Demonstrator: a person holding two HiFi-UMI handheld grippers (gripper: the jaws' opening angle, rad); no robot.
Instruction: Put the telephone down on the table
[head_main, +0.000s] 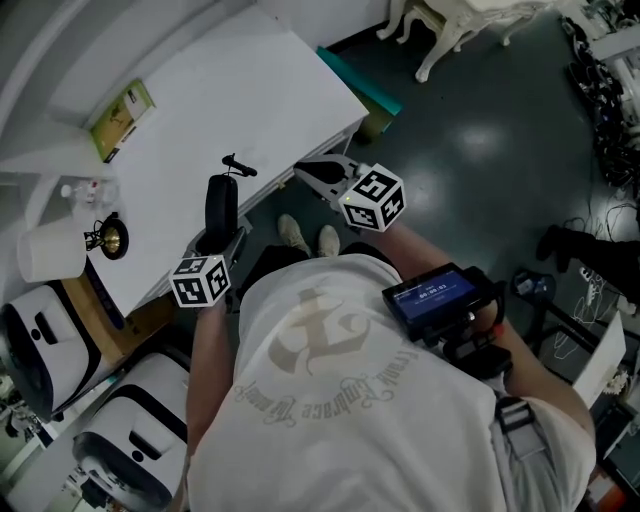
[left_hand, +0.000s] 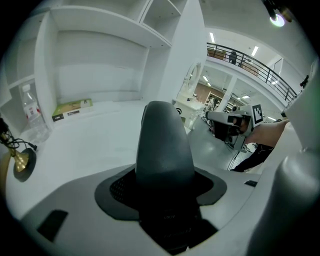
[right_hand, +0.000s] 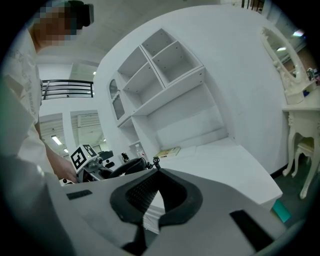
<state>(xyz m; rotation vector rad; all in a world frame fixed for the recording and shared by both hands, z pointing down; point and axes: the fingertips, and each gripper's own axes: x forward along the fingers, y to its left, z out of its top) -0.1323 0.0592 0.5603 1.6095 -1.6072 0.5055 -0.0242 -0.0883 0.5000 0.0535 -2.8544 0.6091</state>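
Note:
The telephone is a black handset (head_main: 220, 203), standing upright over the front edge of the white table (head_main: 250, 90). My left gripper (head_main: 224, 238) is shut on its lower part. In the left gripper view the handset (left_hand: 163, 150) fills the space between the jaws and rises above them. My right gripper (head_main: 308, 173) hangs just off the table's front edge, to the right of the handset. Its jaws are shut with nothing between them. In the right gripper view the right gripper's (right_hand: 156, 174) tips meet, and the handset (right_hand: 123, 167) shows at the left.
A green book (head_main: 122, 119) lies at the back of the table by the wall. A clear bottle (head_main: 86, 190), a brass piece (head_main: 111, 239) and a white lampshade (head_main: 50, 252) stand at the left end. A small black object (head_main: 238, 166) sits near the front edge. White chairs (head_main: 60, 330) stand lower left.

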